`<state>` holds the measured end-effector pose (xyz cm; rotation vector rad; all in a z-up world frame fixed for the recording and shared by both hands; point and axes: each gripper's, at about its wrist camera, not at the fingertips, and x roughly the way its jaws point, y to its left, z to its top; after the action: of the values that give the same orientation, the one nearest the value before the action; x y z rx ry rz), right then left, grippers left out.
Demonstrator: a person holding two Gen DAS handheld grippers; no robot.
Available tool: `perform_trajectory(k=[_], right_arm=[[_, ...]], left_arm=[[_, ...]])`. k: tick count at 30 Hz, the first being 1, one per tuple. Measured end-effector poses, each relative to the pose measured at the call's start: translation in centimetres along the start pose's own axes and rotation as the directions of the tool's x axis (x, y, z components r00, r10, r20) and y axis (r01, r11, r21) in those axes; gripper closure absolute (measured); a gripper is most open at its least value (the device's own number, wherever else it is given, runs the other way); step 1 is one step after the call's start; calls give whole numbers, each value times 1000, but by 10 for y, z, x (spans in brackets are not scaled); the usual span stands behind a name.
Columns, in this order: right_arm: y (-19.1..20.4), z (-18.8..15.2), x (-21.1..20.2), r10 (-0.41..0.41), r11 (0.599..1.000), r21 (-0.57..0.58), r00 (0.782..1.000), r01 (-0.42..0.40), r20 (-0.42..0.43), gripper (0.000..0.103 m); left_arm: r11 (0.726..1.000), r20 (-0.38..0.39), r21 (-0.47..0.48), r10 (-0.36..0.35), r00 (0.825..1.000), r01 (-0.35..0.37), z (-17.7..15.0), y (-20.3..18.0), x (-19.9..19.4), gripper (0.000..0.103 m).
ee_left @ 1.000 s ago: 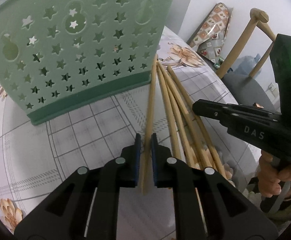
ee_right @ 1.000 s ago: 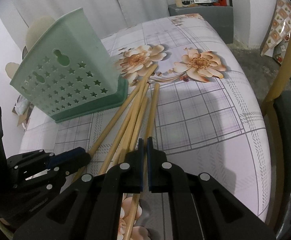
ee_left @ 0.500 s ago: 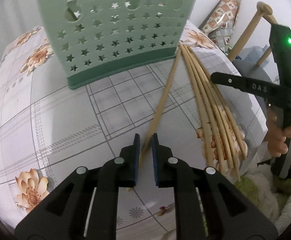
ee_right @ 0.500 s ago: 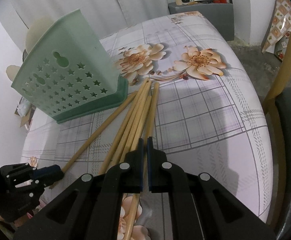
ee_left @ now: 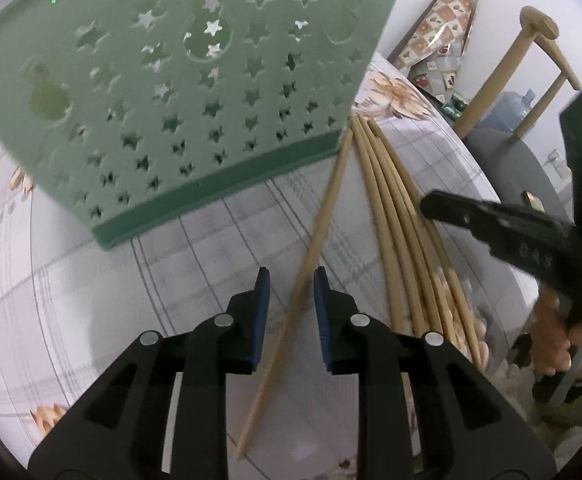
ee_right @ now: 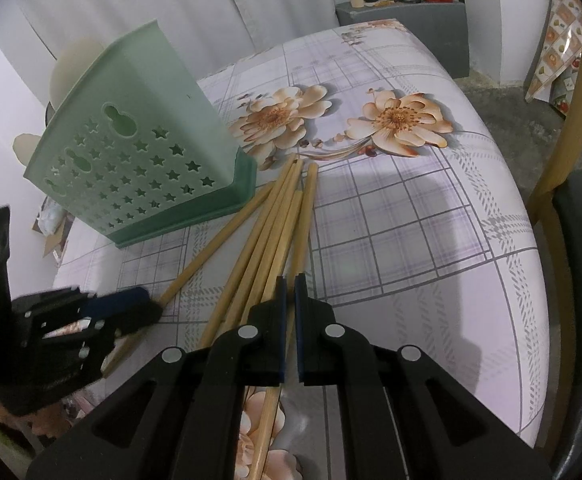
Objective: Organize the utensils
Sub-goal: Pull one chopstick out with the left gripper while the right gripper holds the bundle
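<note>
- Left wrist view: your left gripper has its jaws opening, and a single bamboo stick lies between the blue pads without either pad pressing on it; it is released.
- That stick runs from near the table's front edge up to the lower right corner of the green star-cut holder, which fills the upper left and stands on the flowered tablecloth.
- To the right of the lone stick lies the bundle of sticks, fanned toward you and gathered at the holder's corner.
- Open cloth lies to the left of your jaws; on the right, the right gripper and the hand holding it crowd the table's curved edge, with a wooden chair beyond.
- Right wrist view: your right gripper is clenched, its pads almost together over the near ends of the bundle; you cannot tell whether a stick is pinched.
- The holder stands at the left, and the sticks' far ends sit just beside its base.
- The right half of the tablecloth is bare up to its rounded edge.
- The left gripper is low at the left, over the lone stick.
</note>
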<state>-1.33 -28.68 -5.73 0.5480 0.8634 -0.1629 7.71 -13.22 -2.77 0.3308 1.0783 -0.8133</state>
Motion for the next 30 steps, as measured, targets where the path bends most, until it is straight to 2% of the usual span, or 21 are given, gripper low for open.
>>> perform_trajectory(k=[13,15,21,30], right_arm=[[0,-1,0,3,1000,4,1000,-3,0,99],[0,-1,0,3,1000,5,1000,-3,0,98],[-2,-2,-1,11,1000,12,1000,-11,-5,99],[-7,0,-1,29,999,30,999,-28,-22,99]], left_arm=[[1000,7,20,14,1000,-14,46,-4,22,83],[999,16,27,17,1000,-17,50,-6,25,88],[1000,12,25,-4,1000,4,42,-7,20,94],[999,-6,-21,-43,999,43,11,5,1,96]])
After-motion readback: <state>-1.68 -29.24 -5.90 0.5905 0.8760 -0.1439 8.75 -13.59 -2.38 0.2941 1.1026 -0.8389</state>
